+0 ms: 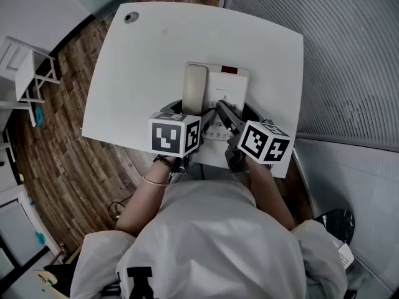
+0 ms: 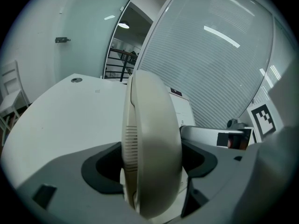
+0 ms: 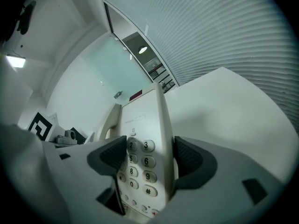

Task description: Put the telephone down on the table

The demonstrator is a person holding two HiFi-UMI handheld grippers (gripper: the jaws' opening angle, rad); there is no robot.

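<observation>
A beige desk telephone [image 1: 228, 87] is over the near right part of the white table [image 1: 143, 67], its handset [image 1: 194, 87] lying in the cradle on its left side. My left gripper [image 1: 187, 112] is shut on the handset [image 2: 152, 143], which fills the gap between its dark pads. My right gripper [image 1: 225, 114] is shut on the telephone's body [image 3: 142, 143], one pad on the keypad face, the other on the right edge. The handset [image 3: 110, 120] shows beyond it. Whether the telephone rests on the table or hangs just above it, I cannot tell.
A round cable hole [image 1: 131, 17] sits in the table's far left corner. A slatted wall [image 1: 349, 55] runs close along the right of the table. A white chair [image 1: 28, 67] stands on the wooden floor [image 1: 75, 167] to the left.
</observation>
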